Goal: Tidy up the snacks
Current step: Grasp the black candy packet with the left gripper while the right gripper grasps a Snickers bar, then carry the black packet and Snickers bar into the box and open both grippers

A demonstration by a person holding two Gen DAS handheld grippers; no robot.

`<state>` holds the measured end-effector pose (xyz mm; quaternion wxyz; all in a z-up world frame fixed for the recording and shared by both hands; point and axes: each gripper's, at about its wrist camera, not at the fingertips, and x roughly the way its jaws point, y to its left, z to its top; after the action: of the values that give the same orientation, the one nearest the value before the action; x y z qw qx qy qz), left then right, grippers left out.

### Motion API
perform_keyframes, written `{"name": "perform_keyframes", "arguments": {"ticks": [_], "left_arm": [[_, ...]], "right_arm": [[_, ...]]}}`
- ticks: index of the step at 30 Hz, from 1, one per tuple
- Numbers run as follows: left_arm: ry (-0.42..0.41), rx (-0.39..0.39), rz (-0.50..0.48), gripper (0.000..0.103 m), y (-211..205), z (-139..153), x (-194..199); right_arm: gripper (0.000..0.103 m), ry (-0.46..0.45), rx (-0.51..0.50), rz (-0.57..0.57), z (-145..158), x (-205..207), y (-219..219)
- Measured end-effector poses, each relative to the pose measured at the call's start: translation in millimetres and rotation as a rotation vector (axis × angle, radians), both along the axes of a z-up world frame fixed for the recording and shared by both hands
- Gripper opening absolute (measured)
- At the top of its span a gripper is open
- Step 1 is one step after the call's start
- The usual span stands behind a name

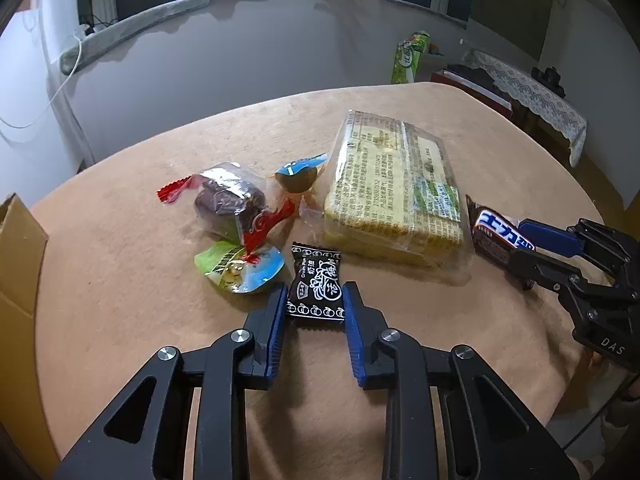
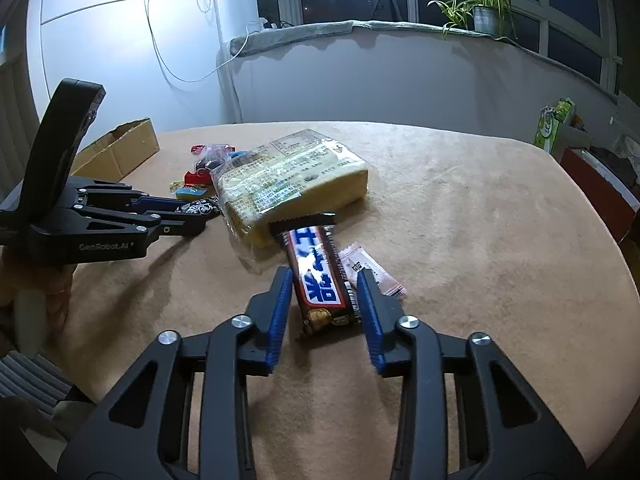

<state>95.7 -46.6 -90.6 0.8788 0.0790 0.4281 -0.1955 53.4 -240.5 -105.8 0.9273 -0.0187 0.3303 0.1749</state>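
We have both tools down on the table, which is covered in a tan cloth. Our left gripper is closed on a small black candy packet with white print; the blue pads press against its two side edges, and the packet lies flat on the cloth between them. Just past the left finger sits a green and blue sweet wrapper. Further ahead of that finger lies a clear bag with red ends holding something dark, and ahead of the fingertips a small blue-topped sweet. Ahead and to the right of the right finger lies a big clear pack of yellow cake slices. A cardboard box stands far off to the left.

Our right gripper has its fingers on either side of a dark chocolate bar with blue and white lettering. The left pad touches the bar's edge; on the right side the pad sits at the wrapper's edge, so we take it as gripped. The bar runs away from us between the fingers, its far end touching the cake pack. A small pale pink sachet lies just outside the right finger, beside the bar.
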Motion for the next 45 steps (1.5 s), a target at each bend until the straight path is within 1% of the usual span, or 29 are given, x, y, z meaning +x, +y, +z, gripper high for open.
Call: {"name": "perform_keyframes", "arguments": {"ticks": [2, 7, 10, 16, 21, 27, 29, 33, 39, 45], "left_arm": [[-0.004, -0.004, -0.003, 0.025, -0.4, 0.2, 0.4], [-0.010, -0.055, -0.002, 0.025, 4.0, 4.5, -8.7], [-0.025, -0.072, 0.008, 0.025, 7.9, 8.9, -18.5], [-0.075, -0.130, 0.049, 0.025, 20.7, 21.3, -36.3], [-0.112, -0.146, 0.058, 0.025, 25.4, 32.7, -45.5], [-0.187, -0.174, 0.065, 0.025, 30.9, 60.4, -58.1], [-0.216, -0.184, 0.066, 0.025, 34.7, 71.0, -62.4], [-0.250, -0.201, 0.076, 0.025, 40.3, 81.5, -70.4], [-0.273, -0.219, 0.102, 0.025, 55.1, 85.6, -80.0], [-0.290, -0.247, 0.144, 0.025, 79.8, 86.9, -85.9]], "right_arm": [[0.029, 0.000, 0.018, -0.001, 0.2, -2.5, -1.8], [0.029, -0.007, 0.075, -0.021, 4.2, -9.7, -11.8], [0.029, -0.027, 0.080, -0.041, 9.5, -14.3, -15.9], [0.029, -0.042, 0.086, -0.057, 15.8, -18.5, -18.1], [0.029, -0.066, 0.088, -0.055, 25.5, -24.3, -14.0], [0.029, -0.125, 0.094, -0.054, 51.5, -32.3, -11.9], [0.029, -0.143, 0.093, -0.050, 60.8, -34.7, -9.8], [0.029, -0.171, 0.079, -0.039, 75.0, -38.7, 0.1], [0.029, -0.183, 0.058, -0.013, 83.4, -39.2, 17.5], [0.029, -0.193, 0.036, 0.027, 91.7, -36.4, 43.8]]}}
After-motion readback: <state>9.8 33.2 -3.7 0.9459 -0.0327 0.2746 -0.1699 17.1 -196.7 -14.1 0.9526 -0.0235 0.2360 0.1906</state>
